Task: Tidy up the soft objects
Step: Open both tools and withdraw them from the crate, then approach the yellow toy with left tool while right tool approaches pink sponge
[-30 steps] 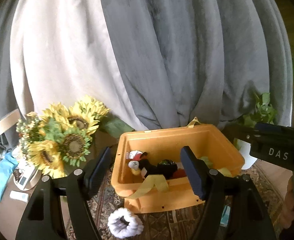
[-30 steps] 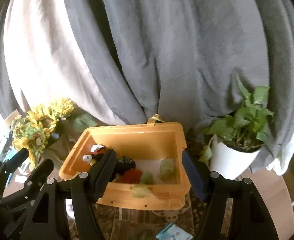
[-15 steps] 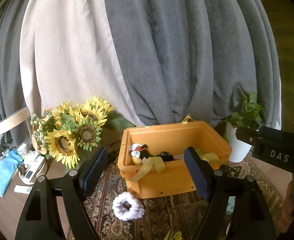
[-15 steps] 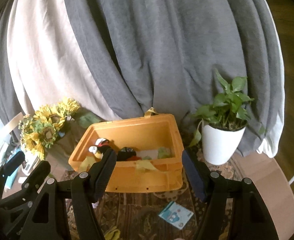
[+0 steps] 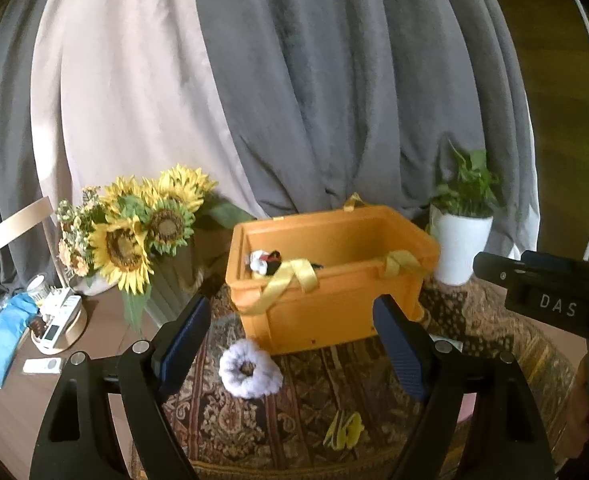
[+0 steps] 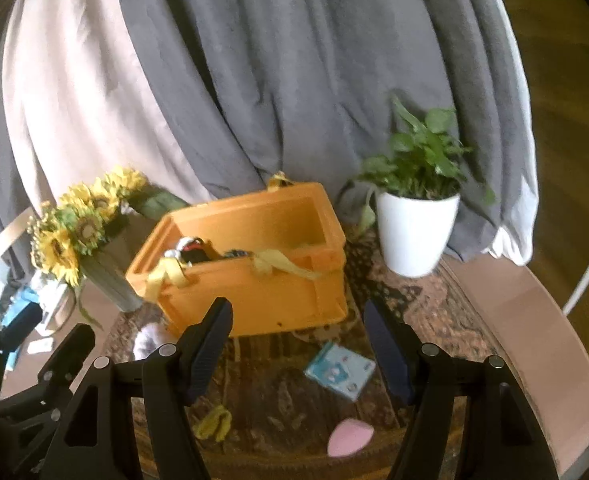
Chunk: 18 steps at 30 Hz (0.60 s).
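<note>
Both my grippers have drawn back from the orange bin, so the white scrunchie lies on the rug just before it, between my empty, widening left fingers, while my right fingers stand apart, empty.

Before me, grey and beige draped curtains, a yellow sunflower bouquet, a leafy plant in a white pot, a patterned rug.
</note>
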Motion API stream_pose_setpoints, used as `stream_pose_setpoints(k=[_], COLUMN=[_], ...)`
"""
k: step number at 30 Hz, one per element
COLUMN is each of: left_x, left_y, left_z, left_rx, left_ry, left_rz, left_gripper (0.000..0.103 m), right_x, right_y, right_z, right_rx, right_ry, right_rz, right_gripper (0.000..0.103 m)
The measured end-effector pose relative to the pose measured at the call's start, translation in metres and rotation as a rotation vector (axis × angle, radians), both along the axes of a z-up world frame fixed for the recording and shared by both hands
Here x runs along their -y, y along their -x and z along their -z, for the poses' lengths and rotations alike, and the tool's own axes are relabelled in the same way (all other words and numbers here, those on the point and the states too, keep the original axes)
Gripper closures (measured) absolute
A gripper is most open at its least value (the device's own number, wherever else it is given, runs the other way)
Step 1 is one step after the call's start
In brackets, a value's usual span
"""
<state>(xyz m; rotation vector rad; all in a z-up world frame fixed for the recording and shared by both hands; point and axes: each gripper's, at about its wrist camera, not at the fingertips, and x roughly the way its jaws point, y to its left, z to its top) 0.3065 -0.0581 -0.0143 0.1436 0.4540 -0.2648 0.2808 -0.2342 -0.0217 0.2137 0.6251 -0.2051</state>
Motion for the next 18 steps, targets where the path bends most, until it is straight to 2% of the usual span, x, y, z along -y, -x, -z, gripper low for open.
stream_pose_setpoints(k=[18], left_x=[0.000], left_y=[0.021], left_z=[0.059], left_rx=[-0.126], left_ry=[-0.076], left_rz=[0.105], left_gripper=[0.019], right_x=[-0.001], right_y=[0.037], right_z=[0.066], right_rx=[-0.159], right_ry=[-0.017], right_rz=[0.113], right_gripper=[0.034])
